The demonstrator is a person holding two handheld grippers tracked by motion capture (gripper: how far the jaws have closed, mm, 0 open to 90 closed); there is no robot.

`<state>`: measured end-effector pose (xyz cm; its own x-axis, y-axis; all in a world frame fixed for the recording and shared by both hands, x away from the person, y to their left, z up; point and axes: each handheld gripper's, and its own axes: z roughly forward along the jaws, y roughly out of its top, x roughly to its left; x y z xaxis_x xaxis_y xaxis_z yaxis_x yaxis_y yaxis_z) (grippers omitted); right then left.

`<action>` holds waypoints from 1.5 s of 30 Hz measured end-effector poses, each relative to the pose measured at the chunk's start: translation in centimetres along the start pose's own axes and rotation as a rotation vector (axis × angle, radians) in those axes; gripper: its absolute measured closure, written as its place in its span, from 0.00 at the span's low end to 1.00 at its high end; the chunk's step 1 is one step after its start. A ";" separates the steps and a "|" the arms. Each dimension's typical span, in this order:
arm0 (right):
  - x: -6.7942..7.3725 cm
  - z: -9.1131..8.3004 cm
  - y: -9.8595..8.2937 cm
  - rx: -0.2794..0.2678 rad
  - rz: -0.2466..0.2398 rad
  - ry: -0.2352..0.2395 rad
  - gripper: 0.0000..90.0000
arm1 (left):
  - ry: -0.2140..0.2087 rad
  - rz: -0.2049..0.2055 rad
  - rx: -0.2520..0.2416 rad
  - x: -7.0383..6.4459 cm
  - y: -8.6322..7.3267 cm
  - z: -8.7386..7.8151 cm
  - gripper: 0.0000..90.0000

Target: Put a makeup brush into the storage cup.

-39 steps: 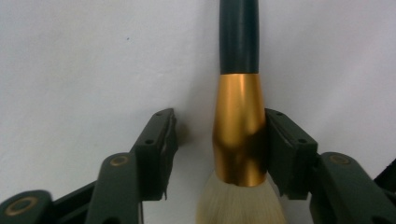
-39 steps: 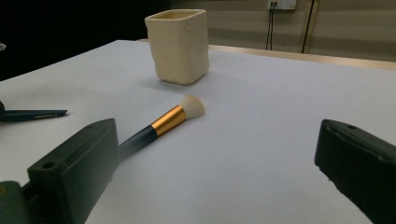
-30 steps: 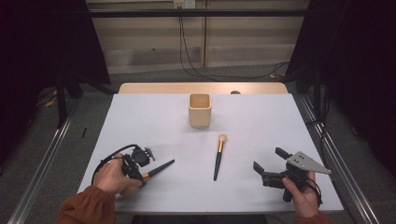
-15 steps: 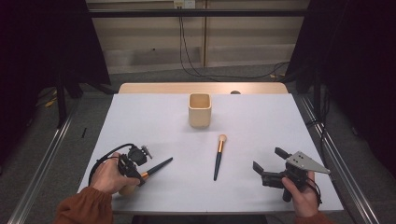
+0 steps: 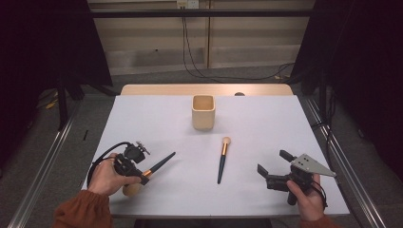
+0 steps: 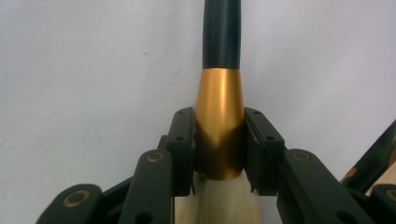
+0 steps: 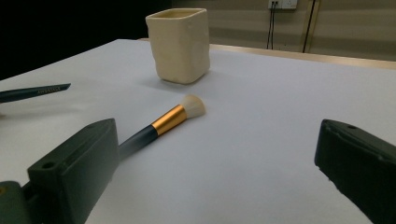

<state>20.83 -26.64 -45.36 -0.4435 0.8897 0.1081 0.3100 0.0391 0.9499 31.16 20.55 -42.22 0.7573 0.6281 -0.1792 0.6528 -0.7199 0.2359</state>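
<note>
A white rectangular table [image 5: 266, 128] bears a cream square ceramic cup [image 5: 204, 112]. Well in front of the cup and to its left, the left gripper [image 5: 141, 176] pinches the gold ferrule of a dark-handled makeup brush [image 5: 159, 165]. A second, similar brush [image 5: 222, 153] lies before the cup. The right gripper [image 5: 274, 162], beyond it, stands spread.
</note>
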 end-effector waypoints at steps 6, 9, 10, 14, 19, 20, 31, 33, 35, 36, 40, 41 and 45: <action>0.0 0.0 0.0 -0.001 0.001 0.000 0.00 | -0.002 -0.039 -0.110 0.2 -0.4 -0.6 0.74; 0.0 0.0 0.0 -0.001 0.001 0.000 0.00 | -0.009 -0.051 -0.154 0.3 -0.5 -1.0 0.74; 0.0 0.0 0.0 -0.001 0.002 0.000 0.00 | -0.007 -0.042 -0.166 0.3 -0.5 -1.1 0.74; 0.0 0.0 0.0 -0.002 0.002 0.000 0.00 | -0.002 -0.030 -0.202 0.1 -0.6 -1.2 0.74; 0.0 0.0 0.0 -0.002 0.003 0.000 0.00 | 0.004 -0.021 -0.295 0.2 -0.9 -1.8 0.74; 0.0 0.0 0.0 -0.003 0.003 -0.001 0.00 | 0.010 -0.004 -0.331 0.1 -1.1 -2.0 0.74; 0.0 -0.1 0.0 -0.009 0.009 0.004 0.00 | -0.007 -0.037 -0.509 0.3 -1.8 -2.8 0.74; 0.0 -0.1 0.0 -0.006 0.009 0.003 0.00 | -0.013 -0.047 -0.543 0.4 -1.9 -2.9 0.74; 0.0 -0.1 0.0 -0.010 0.009 0.004 0.00 | -0.013 -0.047 -0.586 0.4 -2.1 -3.0 0.74; 0.0 -0.1 0.0 -0.010 0.010 0.004 0.00 | -0.012 -0.047 -0.600 0.4 -2.2 -3.1 0.74; 0.0 -0.1 0.1 -0.010 0.012 0.003 0.00 | -0.016 -0.028 -0.676 0.4 -2.4 -3.4 0.74; 0.0 -0.1 0.1 -0.011 0.011 0.003 0.00 | -0.010 -0.025 -0.696 0.3 -2.5 -3.5 0.74; 0.0 -0.1 0.1 -0.014 0.009 0.003 0.00 | -0.025 -0.014 -0.736 0.3 -2.6 -3.6 0.74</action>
<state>20.73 -26.68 -45.26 -0.4437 0.8884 0.1178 0.3019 0.0244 0.9530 29.60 23.66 -39.45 0.7551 0.6222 -0.2064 0.4873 -0.3221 0.8117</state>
